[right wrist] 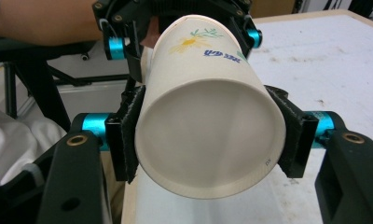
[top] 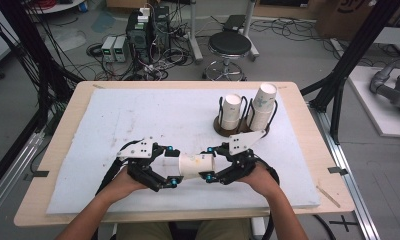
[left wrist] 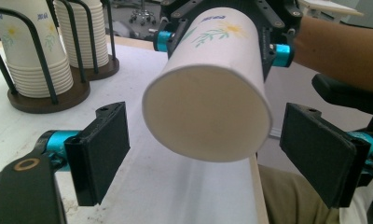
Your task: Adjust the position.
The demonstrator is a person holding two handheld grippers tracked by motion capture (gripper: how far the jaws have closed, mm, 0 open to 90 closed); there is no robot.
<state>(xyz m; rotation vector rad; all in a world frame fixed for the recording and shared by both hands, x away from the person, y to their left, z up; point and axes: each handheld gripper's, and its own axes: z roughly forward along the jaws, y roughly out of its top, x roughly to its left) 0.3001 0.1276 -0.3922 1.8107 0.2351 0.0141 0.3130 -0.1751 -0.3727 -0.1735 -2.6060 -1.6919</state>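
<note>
Lower centre of the high view: a paper cup (top: 195, 165) lies level between the two claws, above the white mat (top: 138, 125) that covers the desk (top: 63, 115).

Right claw (top: 211, 162): jaws pressed on both sides of the cup. In the right gripper view the cup's end (right wrist: 208, 140) faces the camera, and the black pads (right wrist: 126, 140) squeeze its wall left and right. A yellow flower print and blue lettering sit on top of the cup.

Left claw (top: 172, 166): jaws spread wide. In the left gripper view the pads (left wrist: 103, 149) stand well clear of the cup (left wrist: 208, 107) on either side, with a gap showing on both; the cup's end sits between and above them, touching neither. The left claw grips nothing.

Upper right of the high view: a dark wire rack (top: 238, 122) on a round base holds two stacks of paper cups (top: 260, 107). The same stacks appear at upper left in the left gripper view.

A person's forearms come in from the bottom edge, one hand on each tool.
</note>
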